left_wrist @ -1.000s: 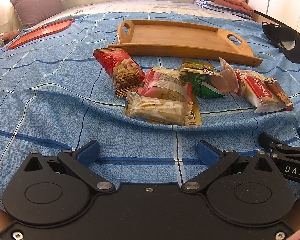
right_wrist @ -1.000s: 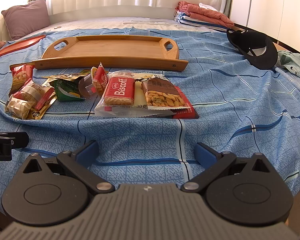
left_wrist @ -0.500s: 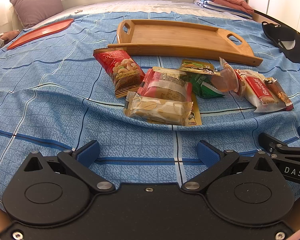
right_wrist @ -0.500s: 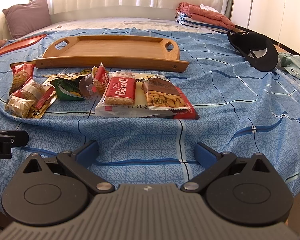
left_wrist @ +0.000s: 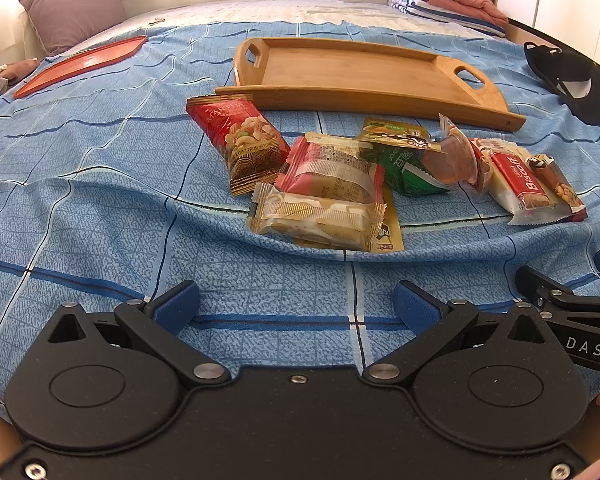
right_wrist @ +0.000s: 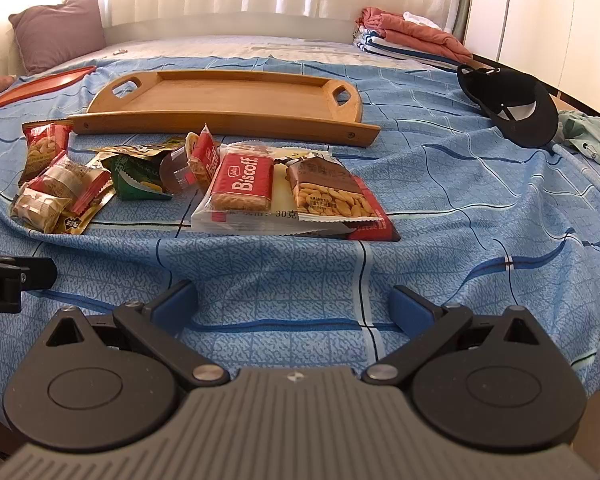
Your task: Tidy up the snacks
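Left gripper (left_wrist: 296, 306): jaws released, spread wide, nothing between them, low over the blue checked bedspread (left_wrist: 100, 208). Right gripper (right_wrist: 293, 304): jaws likewise released and empty, just beside the left one at the near edge of the bed.

Snacks lie on the bedspread ahead of both sets of jaws, apart from them. Ahead of the left jaws: a clear-wrapped pastry packet (left_wrist: 316, 222) lying over the near end of a red-wrapped cake (left_wrist: 332, 172); a red nut packet (left_wrist: 240, 140) just left of these; a green packet (left_wrist: 408, 164) to their right. Ahead of the right jaws, slightly left of centre: a Biscoff packet (right_wrist: 242, 182) and a peanut packet (right_wrist: 332, 194), side by side on flat wrappers.

Beyond the snacks: wooden tray (right_wrist: 224, 120), holding nothing. Black cap (right_wrist: 512, 104) far right.
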### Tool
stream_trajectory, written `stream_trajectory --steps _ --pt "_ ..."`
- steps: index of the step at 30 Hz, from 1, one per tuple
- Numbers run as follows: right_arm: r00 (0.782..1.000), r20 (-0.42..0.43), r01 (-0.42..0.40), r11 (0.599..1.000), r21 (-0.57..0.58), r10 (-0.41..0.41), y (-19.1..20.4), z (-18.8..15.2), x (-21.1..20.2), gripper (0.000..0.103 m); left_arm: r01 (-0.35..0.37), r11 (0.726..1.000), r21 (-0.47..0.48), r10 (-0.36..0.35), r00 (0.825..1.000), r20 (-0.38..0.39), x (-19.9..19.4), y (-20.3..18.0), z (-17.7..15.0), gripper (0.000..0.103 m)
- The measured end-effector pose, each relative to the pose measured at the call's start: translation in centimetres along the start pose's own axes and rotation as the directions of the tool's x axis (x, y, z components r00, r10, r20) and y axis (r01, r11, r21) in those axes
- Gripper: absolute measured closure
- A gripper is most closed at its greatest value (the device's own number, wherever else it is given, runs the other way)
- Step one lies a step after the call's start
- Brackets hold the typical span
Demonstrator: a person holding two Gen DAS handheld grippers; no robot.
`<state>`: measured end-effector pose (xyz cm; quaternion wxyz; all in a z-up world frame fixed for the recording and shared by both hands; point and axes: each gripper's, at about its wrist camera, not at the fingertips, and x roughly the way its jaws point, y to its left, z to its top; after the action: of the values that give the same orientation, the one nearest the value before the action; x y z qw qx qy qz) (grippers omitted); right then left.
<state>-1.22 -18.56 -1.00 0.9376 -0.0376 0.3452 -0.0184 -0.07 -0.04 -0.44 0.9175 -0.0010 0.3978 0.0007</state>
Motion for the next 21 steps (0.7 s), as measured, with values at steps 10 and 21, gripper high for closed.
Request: stream_trajectory --steps 10,21 --pt "1.0 0.009 0.011 1.0 -0.008 -0.011 0.31 -0.2 0.01 0.0 0.013 1.0 0.016 -0.013 1.0 -0.004 -0.01 0.16 0.34 0.0" --pt "0.999 0.037 -0.012 0.999 0.037 0.01 -0.14 -0.75 0.43 0.0 0.028 0.998 0.058 -0.03 0.999 0.027 -0.21 0.15 -0.1 0.0"
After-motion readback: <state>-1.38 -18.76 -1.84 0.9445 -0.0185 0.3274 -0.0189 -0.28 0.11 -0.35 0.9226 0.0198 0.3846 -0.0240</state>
